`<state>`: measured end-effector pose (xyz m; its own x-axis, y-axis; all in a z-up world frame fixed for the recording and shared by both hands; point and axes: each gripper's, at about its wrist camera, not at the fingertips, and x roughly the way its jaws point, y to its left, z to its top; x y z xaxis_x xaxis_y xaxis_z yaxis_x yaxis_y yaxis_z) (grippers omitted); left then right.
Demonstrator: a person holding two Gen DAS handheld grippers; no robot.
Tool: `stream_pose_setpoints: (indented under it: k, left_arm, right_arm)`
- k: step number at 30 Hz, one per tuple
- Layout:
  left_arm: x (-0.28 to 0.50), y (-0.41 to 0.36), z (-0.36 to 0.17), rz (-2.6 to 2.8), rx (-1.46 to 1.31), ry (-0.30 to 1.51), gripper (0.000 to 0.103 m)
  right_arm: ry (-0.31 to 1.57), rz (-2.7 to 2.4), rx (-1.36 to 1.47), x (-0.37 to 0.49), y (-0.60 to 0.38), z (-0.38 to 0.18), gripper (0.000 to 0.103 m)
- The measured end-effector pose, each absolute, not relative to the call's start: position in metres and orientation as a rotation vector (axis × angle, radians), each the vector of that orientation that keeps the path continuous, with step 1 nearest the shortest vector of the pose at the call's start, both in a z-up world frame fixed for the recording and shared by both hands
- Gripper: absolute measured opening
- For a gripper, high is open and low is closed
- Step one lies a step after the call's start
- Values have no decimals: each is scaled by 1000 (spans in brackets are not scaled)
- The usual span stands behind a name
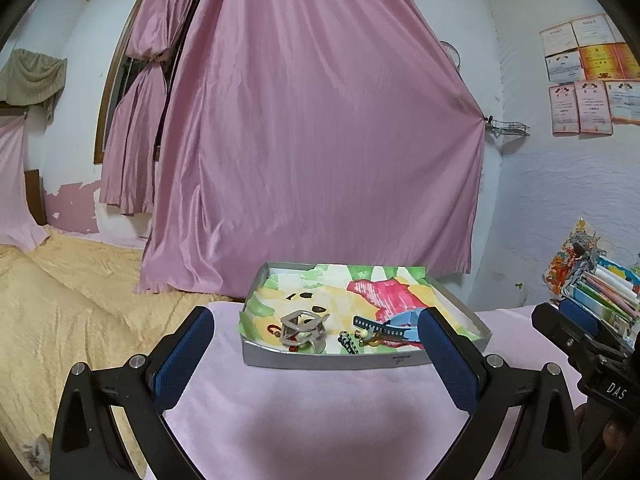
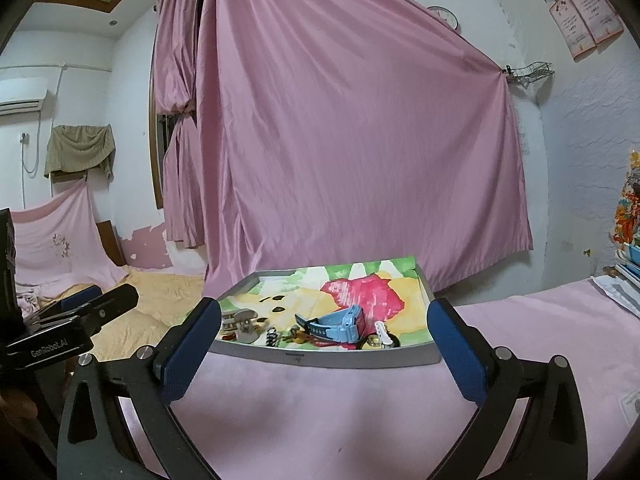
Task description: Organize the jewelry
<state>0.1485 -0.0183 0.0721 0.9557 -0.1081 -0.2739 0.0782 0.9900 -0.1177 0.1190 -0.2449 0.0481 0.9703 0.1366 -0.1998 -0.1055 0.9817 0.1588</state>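
Note:
A shallow grey tray [image 1: 320,360] lined with a painted paper stands on the pink cloth; it also shows in the right wrist view [image 2: 320,358]. In it lie a grey hair claw [image 1: 303,328] [image 2: 242,322], a blue watch [image 1: 384,326] [image 2: 340,324], a dark chain [image 1: 347,343], and small rings [image 2: 374,340]. My left gripper [image 1: 320,354] is open and empty, just short of the tray's near wall. My right gripper [image 2: 324,350] is open and empty, also just short of the tray.
A pink curtain [image 1: 312,140] hangs behind the tray. A bed with a yellow cover [image 1: 72,304] lies to the left. Stacked books and papers [image 1: 600,292] stand at the right. The other gripper shows at each view's edge [image 1: 592,344] [image 2: 80,312].

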Motion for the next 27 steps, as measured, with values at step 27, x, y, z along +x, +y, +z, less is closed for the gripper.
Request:
stream_pose_setpoints:
  k: [27]
  left_arm:
    - [50,1,30,-55,-89,311,102]
  right_arm:
    - [245,55,155,13,-242,10,101]
